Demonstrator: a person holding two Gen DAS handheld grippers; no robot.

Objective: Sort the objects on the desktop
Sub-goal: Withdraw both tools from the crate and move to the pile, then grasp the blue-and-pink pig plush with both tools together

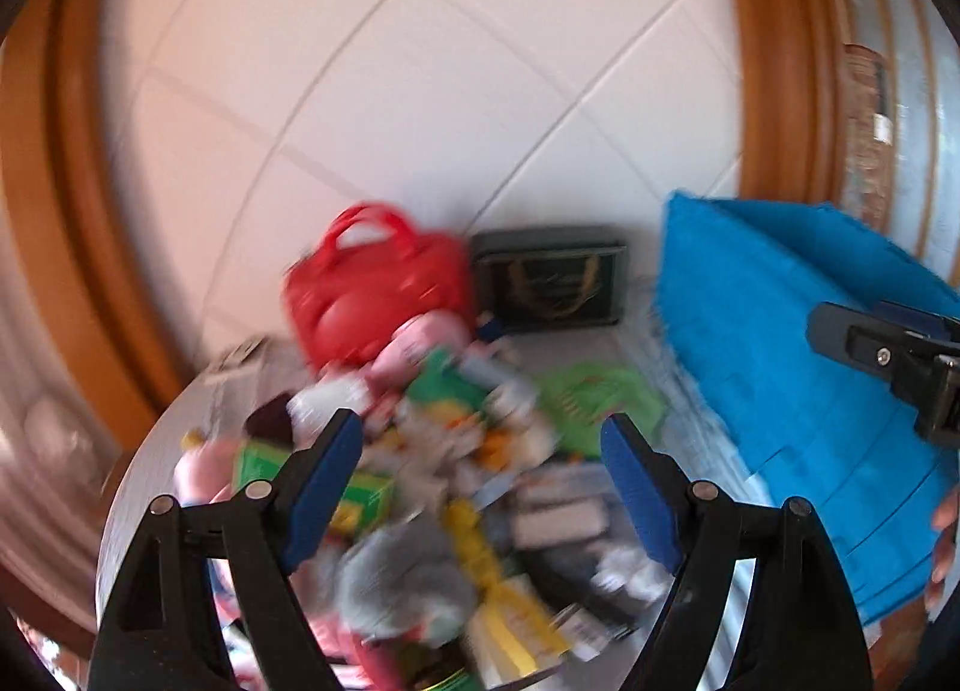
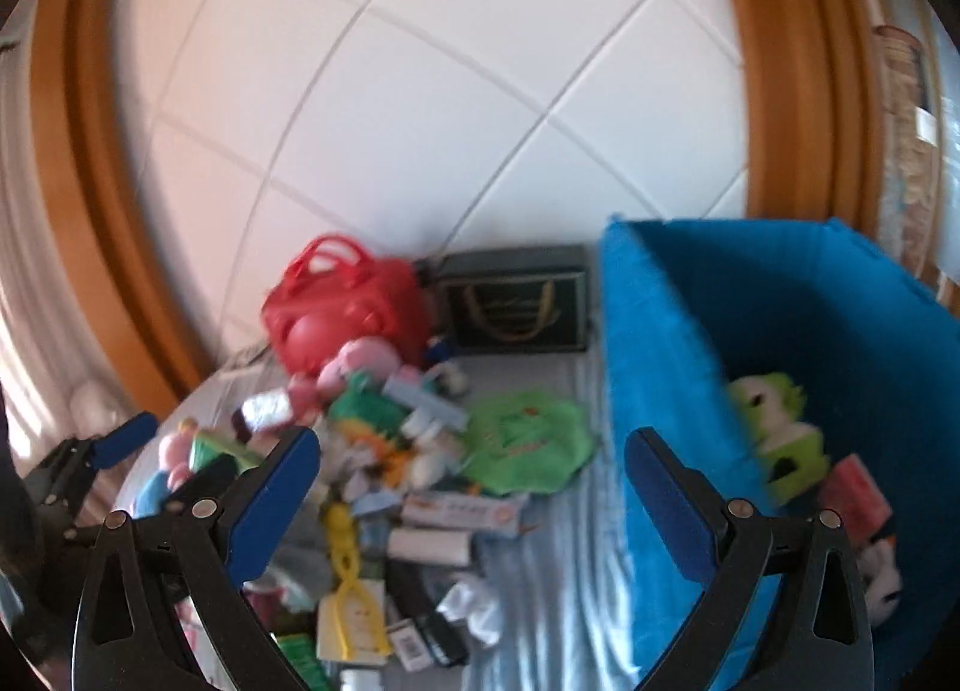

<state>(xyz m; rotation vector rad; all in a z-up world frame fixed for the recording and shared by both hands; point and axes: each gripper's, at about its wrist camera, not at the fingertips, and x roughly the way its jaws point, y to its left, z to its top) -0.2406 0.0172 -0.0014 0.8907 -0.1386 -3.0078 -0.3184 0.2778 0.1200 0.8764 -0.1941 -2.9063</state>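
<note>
A jumbled pile of small objects point(image 1: 432, 451) lies on the table: plush toys, boxes, tubes, a yellow tool. It also shows in the right wrist view point(image 2: 384, 481). My left gripper point(image 1: 480, 445) is open and empty above the pile. My right gripper point(image 2: 471, 463) is open and empty, between the pile and a blue fabric bin point(image 2: 780, 331). The bin holds a green plush toy point(image 2: 780, 427) and a red box point(image 2: 852, 493). The bin shows in the left wrist view point(image 1: 780, 343) too, with the right gripper's finger point(image 1: 852, 334) in front of it.
A red handbag point(image 1: 372, 283) and a dark gift bag point(image 1: 549, 277) stand at the back against the white tiled wall. A green cloth point(image 2: 522, 439) lies beside the bin. A light blue cloth point(image 2: 552, 601) covers the table. Wooden frames stand at both sides.
</note>
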